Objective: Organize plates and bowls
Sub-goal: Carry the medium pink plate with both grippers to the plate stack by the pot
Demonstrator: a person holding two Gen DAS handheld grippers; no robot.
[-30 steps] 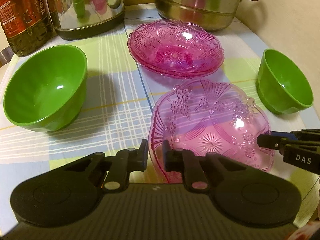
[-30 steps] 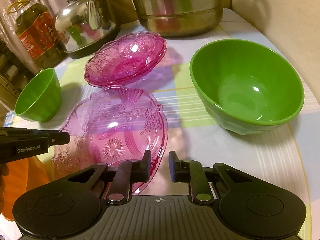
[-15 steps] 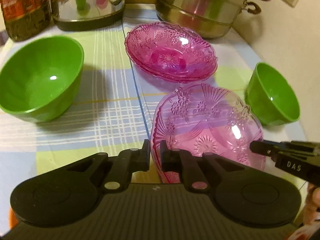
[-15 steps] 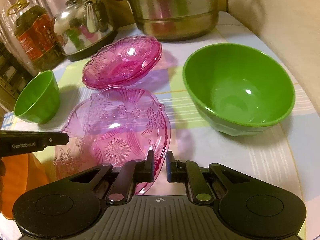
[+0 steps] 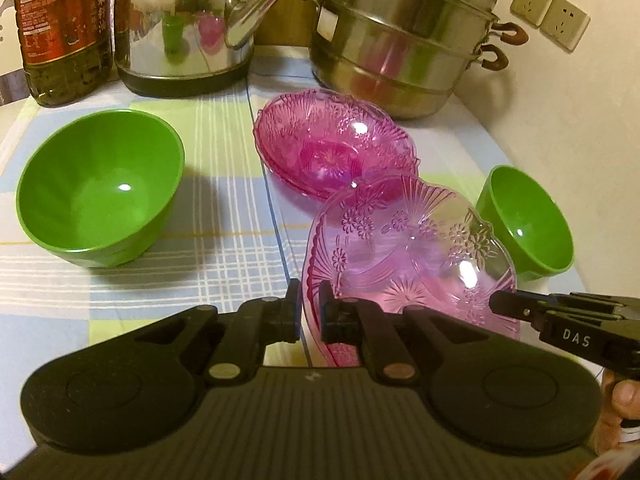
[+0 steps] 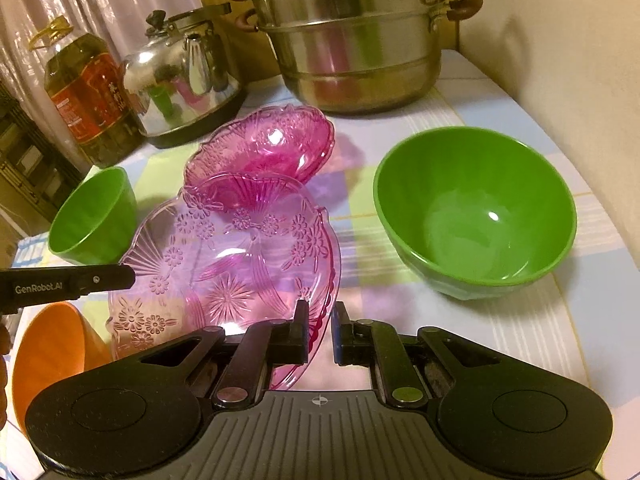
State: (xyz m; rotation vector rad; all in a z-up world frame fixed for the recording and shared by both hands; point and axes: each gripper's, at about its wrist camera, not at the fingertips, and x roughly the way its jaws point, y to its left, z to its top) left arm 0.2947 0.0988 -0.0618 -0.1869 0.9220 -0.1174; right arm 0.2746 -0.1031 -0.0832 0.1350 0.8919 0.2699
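Two green bowls, a big one (image 5: 100,188) and a small one (image 5: 524,220), are sitting empty on the table (image 5: 224,240). A pink plate (image 5: 412,252) is being gripped at opposite rims by the closed left tongs (image 5: 309,312) and right tongs (image 6: 322,330), tilted beside a pink stack (image 5: 336,144).

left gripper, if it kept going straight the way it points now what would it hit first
The left gripper is already shut on the rim of the clear pink plate. Straight ahead of its jaws lies the stack of pink plates, probably first, though depth is unclear.
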